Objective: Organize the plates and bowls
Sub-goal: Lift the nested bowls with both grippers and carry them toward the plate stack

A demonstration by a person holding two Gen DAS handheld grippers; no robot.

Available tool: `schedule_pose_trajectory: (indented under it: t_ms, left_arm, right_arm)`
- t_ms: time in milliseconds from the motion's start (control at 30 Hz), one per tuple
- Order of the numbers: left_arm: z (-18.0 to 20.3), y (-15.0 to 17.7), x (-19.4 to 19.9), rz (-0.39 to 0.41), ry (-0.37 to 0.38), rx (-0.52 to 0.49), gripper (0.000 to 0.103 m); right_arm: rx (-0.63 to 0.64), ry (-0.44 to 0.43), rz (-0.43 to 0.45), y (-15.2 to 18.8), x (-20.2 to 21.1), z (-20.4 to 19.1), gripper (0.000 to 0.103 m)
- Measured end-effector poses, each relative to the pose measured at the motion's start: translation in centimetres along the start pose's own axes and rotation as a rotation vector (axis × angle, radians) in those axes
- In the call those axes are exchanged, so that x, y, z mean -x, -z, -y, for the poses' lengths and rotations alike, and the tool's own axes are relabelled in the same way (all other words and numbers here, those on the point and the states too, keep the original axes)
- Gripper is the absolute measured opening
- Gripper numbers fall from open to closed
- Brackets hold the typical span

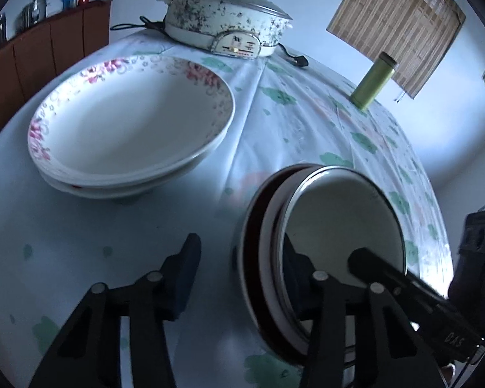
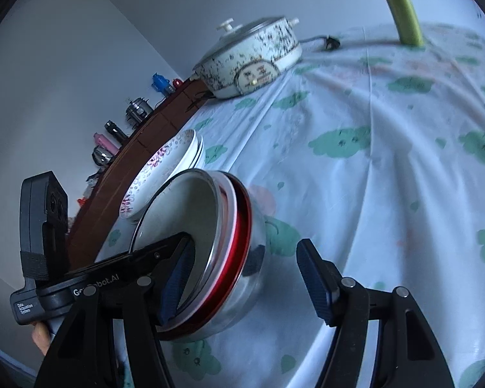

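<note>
Bowls (image 1: 323, 252), nested on the counter (image 1: 80, 242), sit astride one finger of each wide-open, empty jaws; plates (image 1: 129, 126) lie ahead. Closing off-centre could tip the stack.

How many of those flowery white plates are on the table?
2 that I can see: the top flowered plate sits nested in a lower plate, stacked left of the bowls. A third could be hidden underneath.
</note>
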State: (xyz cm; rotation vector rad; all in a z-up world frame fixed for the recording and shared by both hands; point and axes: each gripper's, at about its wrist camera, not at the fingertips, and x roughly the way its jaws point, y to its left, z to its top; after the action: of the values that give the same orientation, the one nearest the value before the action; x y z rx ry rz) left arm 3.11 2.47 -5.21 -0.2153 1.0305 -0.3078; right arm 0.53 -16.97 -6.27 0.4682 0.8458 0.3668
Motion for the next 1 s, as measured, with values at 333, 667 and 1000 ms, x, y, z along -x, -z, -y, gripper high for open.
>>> schedule_pose_trajectory:
  t_ms: [333, 667, 1000]
  left_arm:
    - [1.3, 0.2, 0.3, 0.038, 0.016, -0.009, 0.027]
    - [2.1, 1.4, 1.6, 0.056, -0.002, -0.06, 0.025]
    - [1.4, 1.7, 3.3, 0.079, -0.031, -0.103, 0.025]
  right_arm:
    - [-0.035, -0.021, -0.05, 0.0, -1.3, -0.4, 0.048]
    - [-0.052, 0.032, -0.047, 0.8, -0.2, -0.2, 0.035]
    - [-0.108, 0.023, -0.07, 1.5, -0.4, -1.3, 0.033]
